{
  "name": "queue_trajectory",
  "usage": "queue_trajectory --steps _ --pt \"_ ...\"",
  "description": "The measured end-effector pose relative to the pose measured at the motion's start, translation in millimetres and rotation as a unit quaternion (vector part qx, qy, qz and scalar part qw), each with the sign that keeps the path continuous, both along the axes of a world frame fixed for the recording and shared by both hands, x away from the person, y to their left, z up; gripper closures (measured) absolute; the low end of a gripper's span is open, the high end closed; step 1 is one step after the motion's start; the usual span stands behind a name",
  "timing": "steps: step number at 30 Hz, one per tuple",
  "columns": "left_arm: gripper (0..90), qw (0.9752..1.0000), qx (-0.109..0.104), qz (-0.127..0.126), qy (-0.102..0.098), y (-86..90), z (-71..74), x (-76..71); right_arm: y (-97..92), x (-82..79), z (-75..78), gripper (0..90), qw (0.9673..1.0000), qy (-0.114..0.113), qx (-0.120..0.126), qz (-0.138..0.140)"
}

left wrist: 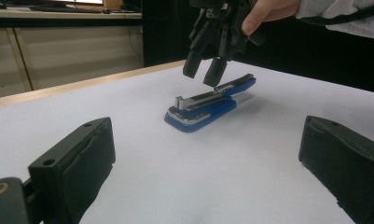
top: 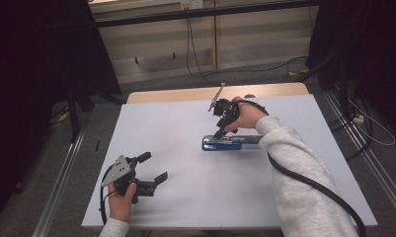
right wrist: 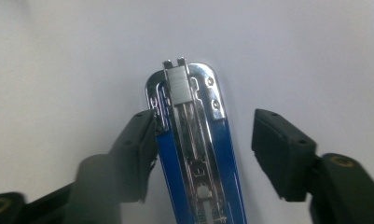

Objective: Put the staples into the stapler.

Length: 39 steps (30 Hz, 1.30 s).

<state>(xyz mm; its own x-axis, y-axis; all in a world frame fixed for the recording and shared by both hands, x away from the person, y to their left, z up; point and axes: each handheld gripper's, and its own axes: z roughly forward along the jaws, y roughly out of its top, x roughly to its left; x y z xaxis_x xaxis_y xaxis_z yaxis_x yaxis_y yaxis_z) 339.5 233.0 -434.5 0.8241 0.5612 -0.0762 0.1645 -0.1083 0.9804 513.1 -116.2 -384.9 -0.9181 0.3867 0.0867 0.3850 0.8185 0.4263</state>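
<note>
two jaws of the right gripper (right wrist: 201, 154) stand parted over the blue stapler (right wrist: 194, 140), which lies flat between them; lift straight, avoid nudging it. left gripper (top: 148, 173) idles, released.

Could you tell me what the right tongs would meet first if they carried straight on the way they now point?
Most likely the blue stapler: the right tongs point down at it, open, jaws either side of its metal top. How far above it they hang is unclear.
</note>
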Motion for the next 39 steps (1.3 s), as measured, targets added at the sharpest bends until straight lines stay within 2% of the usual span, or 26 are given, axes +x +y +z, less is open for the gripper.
queue_trajectory --steps 2,8,14,17,19,22,27,32,39 --pt "3.6 0.9999 -0.003 -0.005 0.008 -1.2 -0.6 0.7 -5.7 -1.1 -0.9 35.0 1.0000 -0.001 0.006 -0.007" --pt "3.5 0.9998 0.002 -0.012 0.013 -3.5 0.2 2.1 -24.4 -7.6 -3.5 21.8 0.9983 -0.013 0.041 -0.039" --pt "3.5 0.9995 0.009 -0.013 0.027 -7.2 0.2 4.4 -36.4 -14.2 -6.3 17.8 0.9969 -0.015 0.054 -0.054" --pt "3.5 0.9992 0.020 -0.016 0.030 -9.5 0.8 7.0 -41.7 -17.4 -8.0 16.8 0.9964 -0.016 0.056 -0.061" --pt "3.5 0.9986 0.025 -0.022 0.040 -13.7 -0.1 8.6 -48.1 -21.3 -10.3 16.2 0.9958 -0.019 0.058 -0.068" --pt "3.5 0.9984 0.031 -0.024 0.042 -16.3 -0.8 9.6 -53.4 -23.8 -11.9 15.4 0.9953 -0.021 0.060 -0.074" --pt "3.4 0.9977 0.034 -0.033 0.050 -20.1 0.3 11.5 -66.7 -30.9 -15.2 15.1 0.9939 -0.026 0.060 -0.089" --pt "3.4 0.9973 0.042 -0.032 0.052 -23.5 -0.7 12.9 -72.3 -35.7 -17.1 14.5 0.9934 -0.029 0.060 -0.093" --pt "3.4 0.9967 0.045 -0.035 0.058 -28.1 -0.2 16.0 -83.5 -42.2 -17.2 14.4 0.9912 -0.033 0.070 -0.107"
